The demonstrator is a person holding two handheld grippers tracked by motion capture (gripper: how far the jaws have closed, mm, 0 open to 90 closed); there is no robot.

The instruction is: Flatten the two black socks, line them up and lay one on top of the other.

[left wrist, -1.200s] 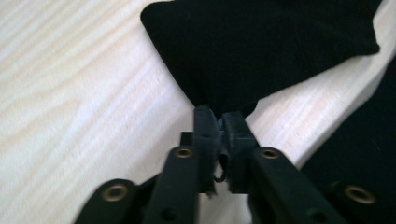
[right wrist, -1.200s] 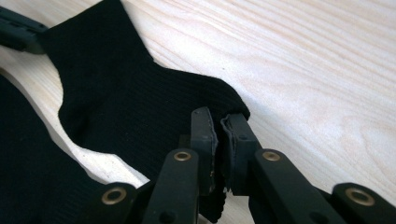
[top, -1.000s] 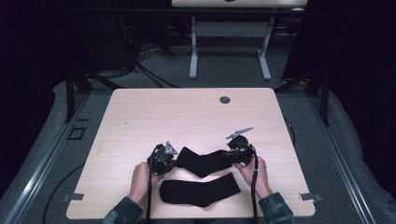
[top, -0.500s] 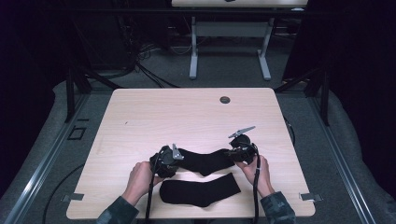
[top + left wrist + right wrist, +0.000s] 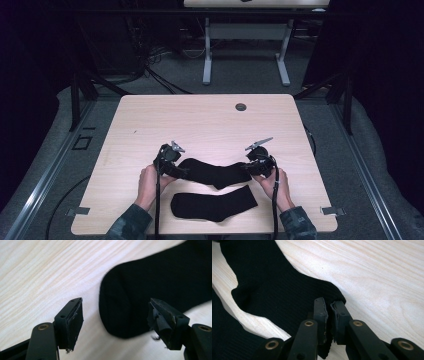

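Two socks lay on counter (image 5: 210, 120). Right claw (image 5: 329, 305) pinched far sock (image 5: 212, 172); left claw (image 5: 115, 315) gaped around its other end. Next, probably: close left.

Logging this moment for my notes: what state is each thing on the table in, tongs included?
Left tongs: open, jaws either side of the far sock's rounded end, not gripping.
Right tongs: shut on the far sock's other end.
Far sock: flat on the table, bent at the heel.
Near sock: flat, untouched.
Table: bare light wood beyond the socks.
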